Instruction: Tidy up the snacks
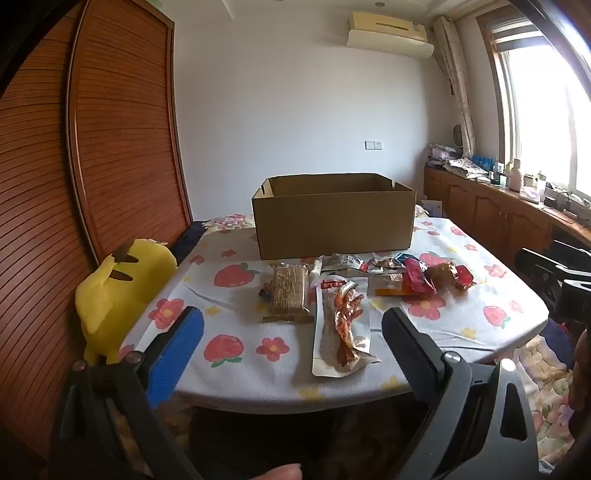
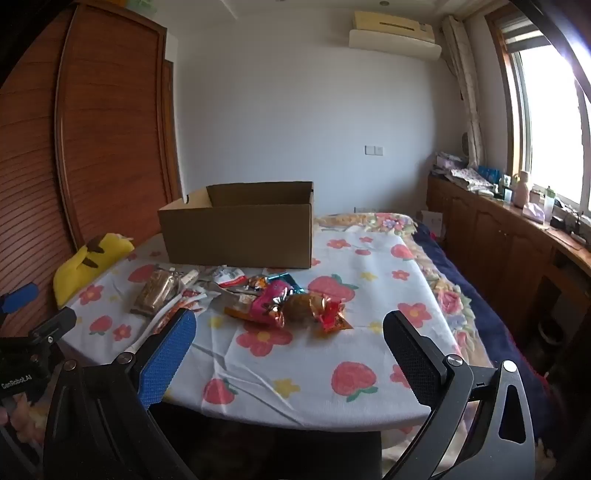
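Left wrist view: the left gripper [image 1: 291, 332] hangs spread and empty over the worktop [image 1: 258, 373]. The cardboard box [image 1: 334, 218] stands open behind the snack packets [image 1: 341, 326]; its inside looks empty, though the floor is hidden. Right wrist view: the right gripper [image 2: 290, 332], also spread, faces a red-wrapped snack [image 2: 317, 308]; more box [image 2: 240, 230] interior shows, seemingly bare.

A yellow plush toy [image 1: 118, 291] slumps at the left edge of the strawberry-print cloth [image 1: 236, 365]; an air conditioner [image 1: 388, 31] hangs high on the white wall; wooden cabinets [image 2: 491, 240] run under the bright window [image 1: 546, 110].
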Available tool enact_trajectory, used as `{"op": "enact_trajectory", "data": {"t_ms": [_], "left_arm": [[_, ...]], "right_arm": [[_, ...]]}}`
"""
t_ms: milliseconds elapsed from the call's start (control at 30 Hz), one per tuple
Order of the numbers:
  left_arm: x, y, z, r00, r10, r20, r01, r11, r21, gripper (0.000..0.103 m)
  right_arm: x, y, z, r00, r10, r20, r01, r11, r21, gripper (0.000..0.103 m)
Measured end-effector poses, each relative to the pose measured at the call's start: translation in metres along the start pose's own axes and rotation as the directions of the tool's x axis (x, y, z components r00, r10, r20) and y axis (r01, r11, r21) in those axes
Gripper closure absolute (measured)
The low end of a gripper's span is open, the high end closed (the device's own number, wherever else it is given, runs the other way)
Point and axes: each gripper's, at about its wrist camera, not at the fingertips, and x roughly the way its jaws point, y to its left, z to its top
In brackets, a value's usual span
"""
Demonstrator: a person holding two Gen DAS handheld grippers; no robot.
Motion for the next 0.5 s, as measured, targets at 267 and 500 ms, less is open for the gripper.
{"op": "enact_trajectory", "data": {"t_ms": [267,500], "left_arm": [[0.0004,0.0002,0.0003,1.0,0.001,0.003,-0.001,1.0,0.001,0.005],[0.0001,-0.0001,0.0002,1.0,0.003,0.004,-0.003,1.0,0.004,0.005]], "right_arm": [[-0.0009,0.0003,-0.0007,1.0,-0.005,-0.002,0.005,1.0,-0.006,0.0],[-0.0018,0.0003,-0.0011,1.0,-0.006,0.001,0.006,1.0,-0.006,0.0]]}}
